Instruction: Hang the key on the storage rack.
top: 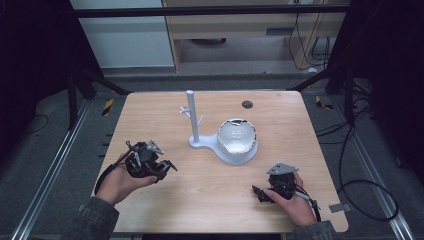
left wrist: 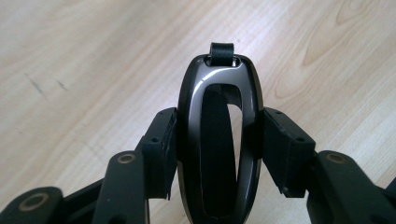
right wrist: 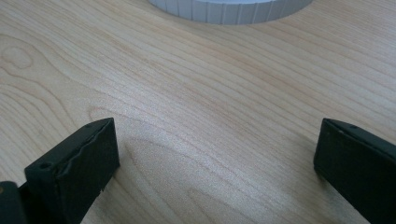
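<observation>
A glossy dark oval fob (left wrist: 187, 112) with a black strap through its middle and a small loop (left wrist: 221, 52) at its far end stands between the pads of my left gripper (left wrist: 217, 147), which is shut on it. In the high view the left gripper (top: 161, 167) hovers over the table's left front, with the fob hard to make out there. My right gripper (top: 258, 192) is at the right front, just above the wood. Its jaws are wide apart and open around bare tabletop (right wrist: 215, 163).
A white stand (top: 201, 144) sits mid-table, with an upright post (top: 191, 116) bearing short pegs and a round bowl (top: 237, 139) at its right. Its ribbed edge (right wrist: 229, 10) lies just ahead of the right gripper. A dark round spot (top: 247, 104) marks the far table edge.
</observation>
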`<state>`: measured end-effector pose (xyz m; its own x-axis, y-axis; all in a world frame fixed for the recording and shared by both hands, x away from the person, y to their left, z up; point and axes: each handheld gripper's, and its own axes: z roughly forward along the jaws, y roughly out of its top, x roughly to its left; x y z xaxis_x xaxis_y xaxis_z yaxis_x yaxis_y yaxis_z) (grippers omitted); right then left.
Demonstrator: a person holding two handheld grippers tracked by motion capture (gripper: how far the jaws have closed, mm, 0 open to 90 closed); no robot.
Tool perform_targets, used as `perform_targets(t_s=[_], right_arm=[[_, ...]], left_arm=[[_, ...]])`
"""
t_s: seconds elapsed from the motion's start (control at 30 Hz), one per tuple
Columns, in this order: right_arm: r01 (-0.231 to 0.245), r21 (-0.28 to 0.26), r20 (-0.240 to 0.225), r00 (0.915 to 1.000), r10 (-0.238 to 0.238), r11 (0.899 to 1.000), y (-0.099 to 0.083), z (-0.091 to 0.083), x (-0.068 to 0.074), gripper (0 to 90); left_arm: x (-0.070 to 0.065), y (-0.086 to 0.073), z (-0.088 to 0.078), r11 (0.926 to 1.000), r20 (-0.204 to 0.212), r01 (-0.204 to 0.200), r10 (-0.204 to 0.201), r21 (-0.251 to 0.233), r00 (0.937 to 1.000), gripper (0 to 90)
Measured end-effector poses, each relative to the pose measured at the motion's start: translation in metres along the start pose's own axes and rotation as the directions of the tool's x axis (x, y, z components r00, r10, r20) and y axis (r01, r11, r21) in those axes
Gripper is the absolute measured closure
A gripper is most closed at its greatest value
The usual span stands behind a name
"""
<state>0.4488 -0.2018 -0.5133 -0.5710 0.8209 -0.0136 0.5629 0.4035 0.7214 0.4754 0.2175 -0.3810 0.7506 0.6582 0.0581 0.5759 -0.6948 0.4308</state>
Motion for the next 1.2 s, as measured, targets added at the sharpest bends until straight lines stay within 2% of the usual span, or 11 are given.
perform_targets(t_s=[0.17, 0.27, 0.53, 0.73, 1.2], right_arm=[[-0.002, 0.000, 0.000, 1.0000, 0.002, 1.000, 0.000, 0.000, 0.000, 0.4], [-0.004, 0.001, -0.002, 1.0000, 0.004, 1.000, 0.000, 0.000, 0.000, 0.4], [0.000, 0.001, 0.000, 1.0000, 0.000, 1.000, 0.000, 0.000, 0.000, 0.4], [0.001, 0.001, 0.000, 1.0000, -0.001, 1.000, 0.000, 0.000, 0.000, 0.4], [0.002, 0.000, 0.000, 1.0000, -0.002, 1.000, 0.000, 0.000, 0.000, 0.4]], left_arm=[[0.007, 0.012, -0.014, 0.9999, -0.026, -0.006, 0.006, -0.011, 0.9996, 48.8], [0.015, 0.025, -0.029, 0.9996, -0.050, -0.006, 0.005, -0.028, 0.9988, 48.8], [0.025, 0.050, -0.053, 0.9981, -0.080, -0.010, 0.005, -0.060, 0.9968, 48.7], [0.028, 0.065, -0.064, 0.9983, -0.107, -0.024, 0.018, -0.054, 0.9941, 48.7], [0.033, 0.085, -0.081, 0.9968, -0.123, -0.028, 0.019, -0.075, 0.9922, 48.7]])
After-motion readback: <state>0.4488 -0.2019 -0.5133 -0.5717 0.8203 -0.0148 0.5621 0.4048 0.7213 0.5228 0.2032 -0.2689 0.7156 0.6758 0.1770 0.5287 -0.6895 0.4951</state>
